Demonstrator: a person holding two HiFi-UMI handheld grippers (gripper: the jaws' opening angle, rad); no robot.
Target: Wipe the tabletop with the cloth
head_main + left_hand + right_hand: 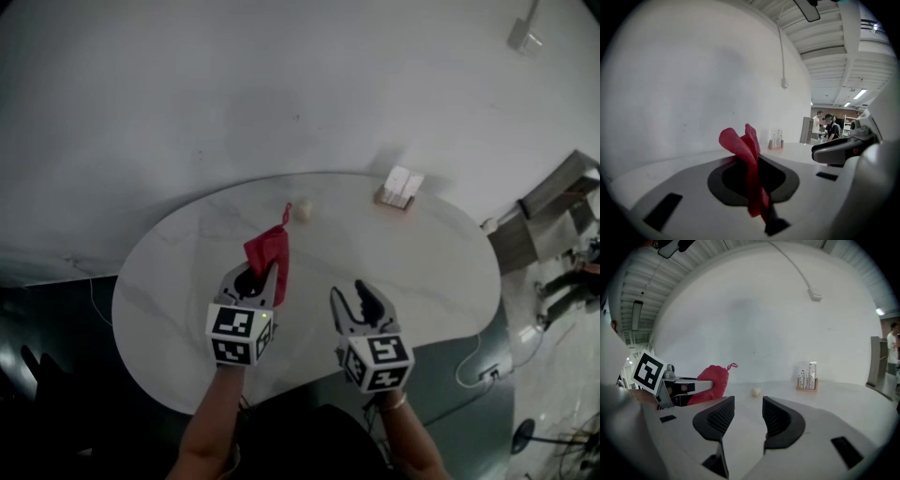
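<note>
Red soft fabric cloth [269, 251] was bunched over the white oval tabletop [431, 272], pinched in my closed left gripper [255, 275]. My right gripper [360, 295] stood parted, empty. I judged the cloth light and limp, best gripped at a gathered fold.

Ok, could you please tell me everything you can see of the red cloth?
The cloth is plain red, a soft, thin-looking fabric bunched into crumpled folds. A thin red loop or thread sticks out from its top end. The left gripper has its jaws shut on one end, and the rest stands up past the jaws, over the white table. Nothing else visibly touches it; whether it brushes the table is unclear.
</note>
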